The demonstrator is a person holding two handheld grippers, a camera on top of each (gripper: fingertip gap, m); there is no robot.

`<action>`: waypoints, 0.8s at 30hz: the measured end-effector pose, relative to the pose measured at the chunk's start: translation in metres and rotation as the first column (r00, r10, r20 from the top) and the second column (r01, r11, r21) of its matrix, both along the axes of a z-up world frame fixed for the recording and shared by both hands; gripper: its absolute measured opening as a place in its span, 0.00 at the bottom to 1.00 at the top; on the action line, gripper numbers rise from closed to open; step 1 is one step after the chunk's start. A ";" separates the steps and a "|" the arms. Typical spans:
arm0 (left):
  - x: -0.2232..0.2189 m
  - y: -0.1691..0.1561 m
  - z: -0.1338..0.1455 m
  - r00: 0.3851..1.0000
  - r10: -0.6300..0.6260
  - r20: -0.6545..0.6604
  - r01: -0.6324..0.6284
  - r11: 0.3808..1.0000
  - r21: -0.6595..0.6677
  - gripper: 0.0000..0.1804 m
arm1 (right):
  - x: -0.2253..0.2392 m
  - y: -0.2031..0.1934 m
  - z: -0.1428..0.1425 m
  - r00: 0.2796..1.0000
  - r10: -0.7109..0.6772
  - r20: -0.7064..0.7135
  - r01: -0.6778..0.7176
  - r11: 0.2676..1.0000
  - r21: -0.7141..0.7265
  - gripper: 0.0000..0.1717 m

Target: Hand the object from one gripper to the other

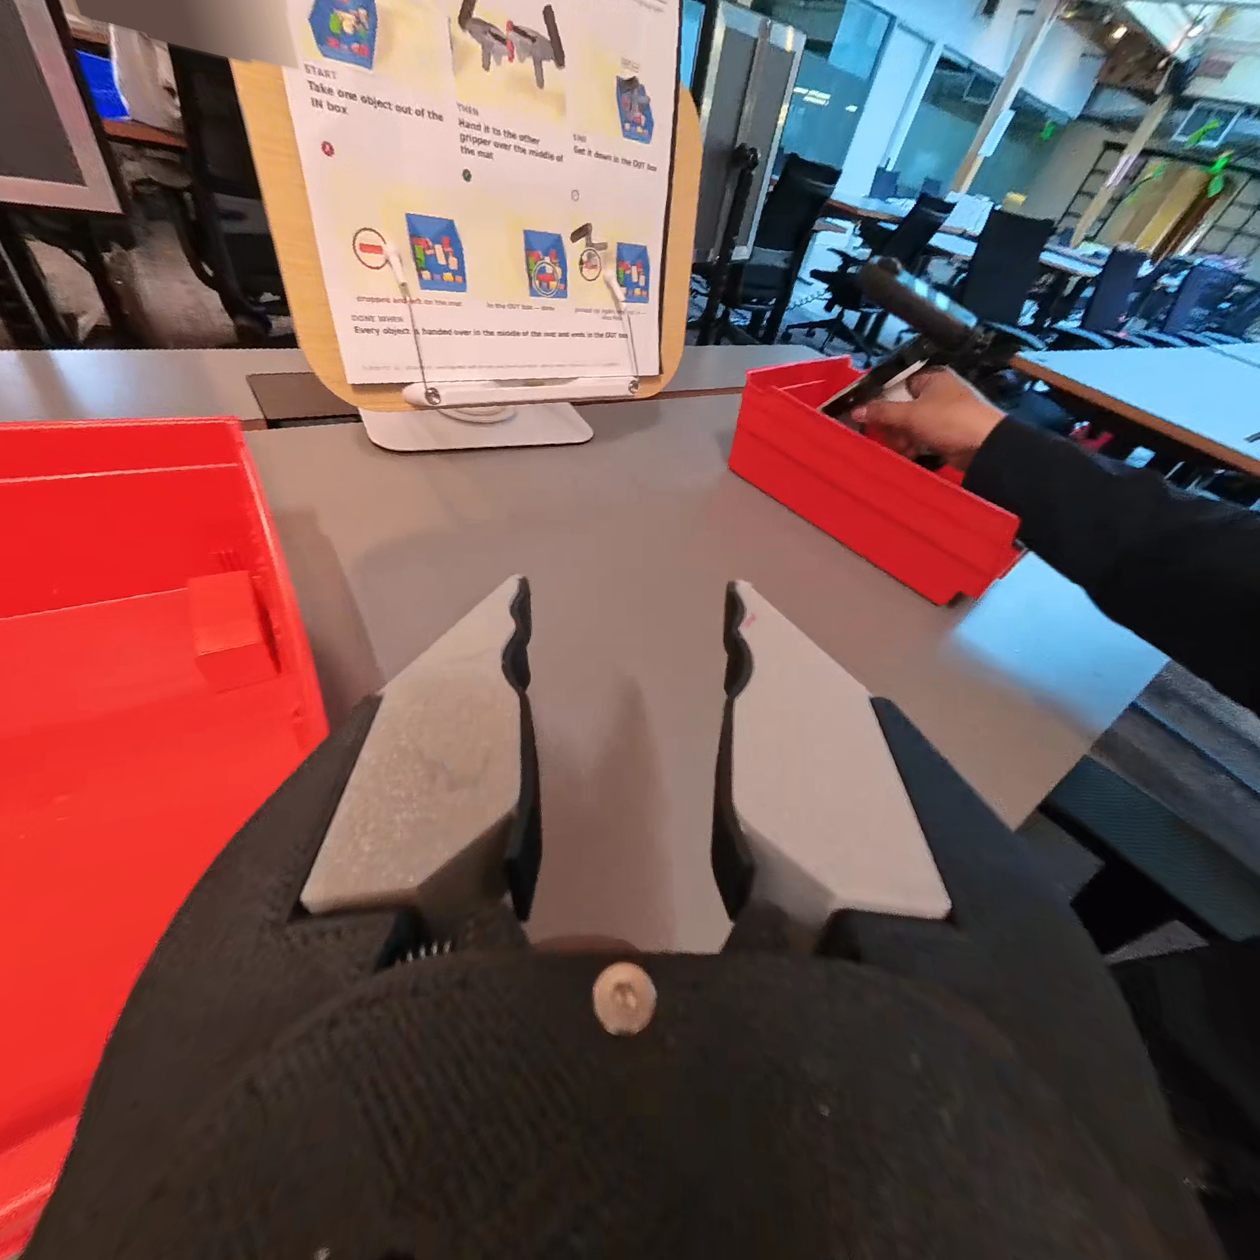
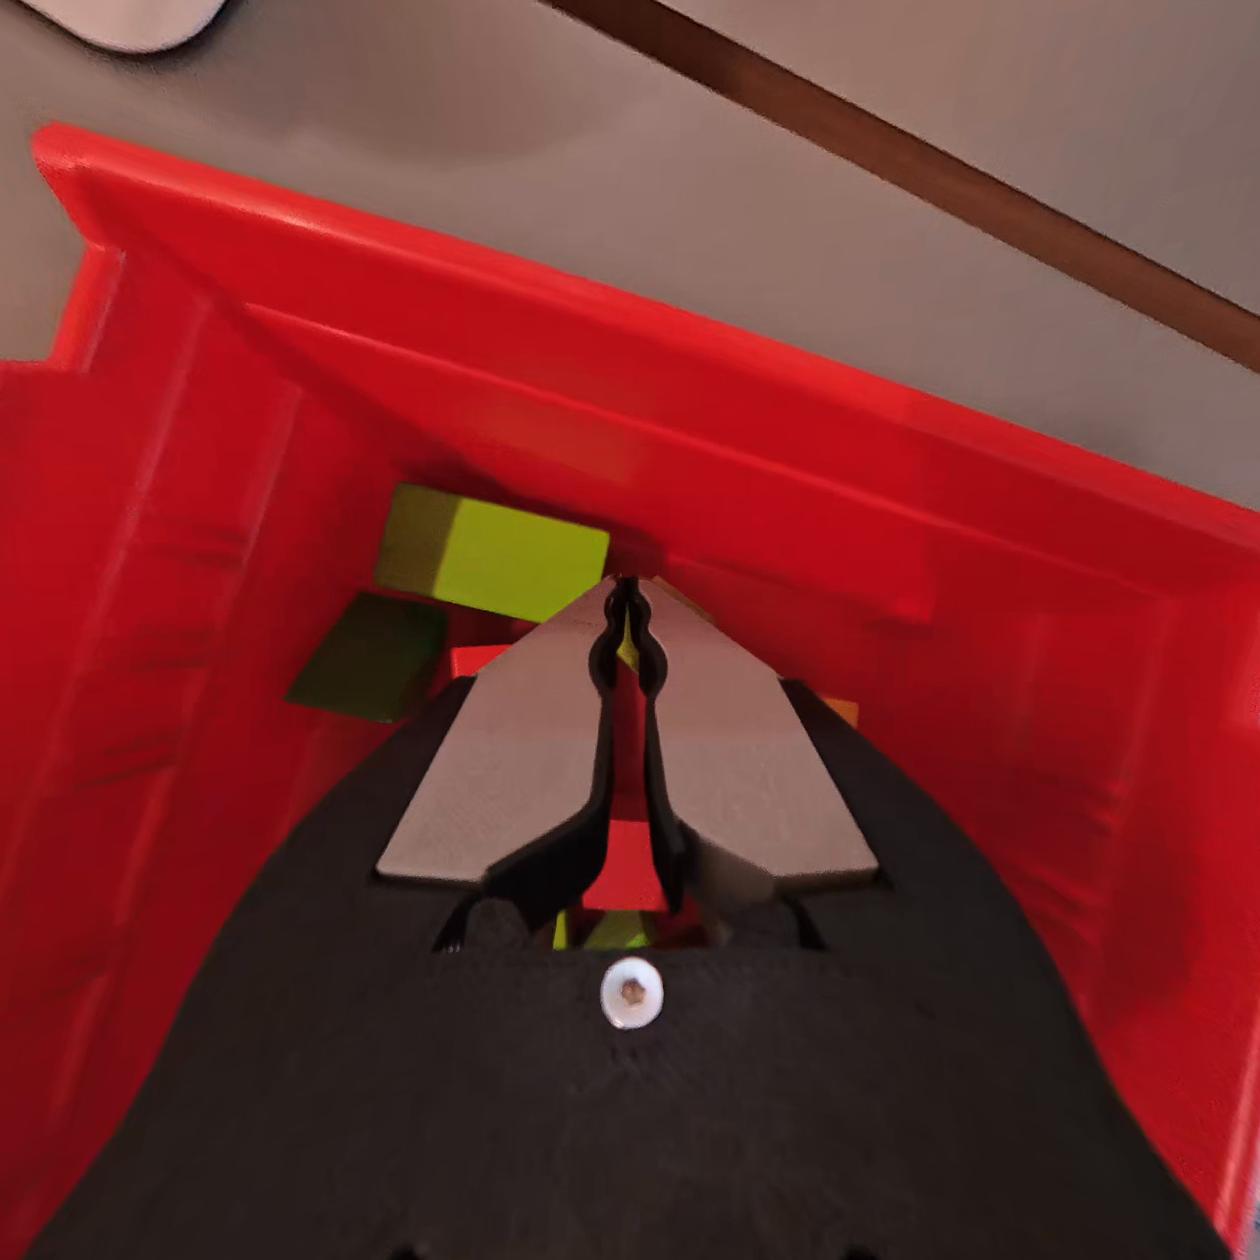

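The grey table (image 1: 613, 518) carried everything, and serves here as the landmark. At its left side stood a large red bin (image 1: 123, 545) with a red block (image 1: 228, 627) lying inside. Toward the table's far right stood a second red bin (image 1: 866, 477), its walls (image 2: 613, 423) filling the right wrist view. At the table's far edge, between the two bins, a white stand (image 1: 477, 426) held an instruction sheet (image 1: 491, 184). A person's hand (image 1: 934, 416) in a dark sleeve (image 1: 1118, 525) reached over the right-hand bin. The left gripper (image 1: 627, 593) hung above the middle of the table, jaws spread wide with only bare tabletop showing between them. The right gripper (image 2: 627, 586) pointed down into the right-hand bin, its tips brought together with no block clamped. The blocks lay loose in that bin: a lime-green block (image 2: 504, 566) just left of the tips, a dark green block (image 2: 368, 654) nearer the camera, and a red block (image 2: 477, 661) partly hidden by the fingers.
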State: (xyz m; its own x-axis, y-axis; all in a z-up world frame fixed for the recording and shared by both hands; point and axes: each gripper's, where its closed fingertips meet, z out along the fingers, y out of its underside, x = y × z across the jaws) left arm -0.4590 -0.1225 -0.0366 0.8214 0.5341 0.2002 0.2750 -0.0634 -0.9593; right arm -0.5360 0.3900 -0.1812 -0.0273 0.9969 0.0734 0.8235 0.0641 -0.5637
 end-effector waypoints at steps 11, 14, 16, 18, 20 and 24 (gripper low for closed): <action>-0.050 -0.069 -0.029 0.958 0.287 0.018 -0.275 0.934 -0.227 0.34 | 0.042 -0.038 0.077 0.972 0.056 -0.228 -0.039 0.996 0.076 0.15; -0.075 -0.091 -0.026 0.934 0.357 -0.005 -0.345 0.899 -0.268 0.34 | 0.078 -0.066 0.104 0.930 0.090 -0.356 -0.083 0.996 0.035 0.18; -0.093 -0.101 -0.028 0.922 0.386 0.014 -0.367 0.886 -0.283 0.35 | 0.102 -0.077 0.113 0.910 0.078 -0.408 -0.084 0.996 0.002 0.19; -0.110 -0.107 -0.036 0.913 0.406 0.038 -0.375 0.874 -0.308 0.37 | 0.124 -0.086 0.114 0.901 0.058 -0.431 -0.079 0.996 -0.030 0.21; -0.124 -0.108 -0.044 0.908 0.415 0.052 -0.381 0.872 -0.305 0.37 | 0.142 -0.088 0.109 0.905 0.028 -0.424 -0.049 0.998 -0.038 0.25; -0.146 -0.106 -0.067 0.903 0.420 0.091 -0.363 0.859 -0.360 0.37 | 0.161 -0.089 0.102 0.906 -0.034 -0.422 0.026 0.999 -0.025 0.30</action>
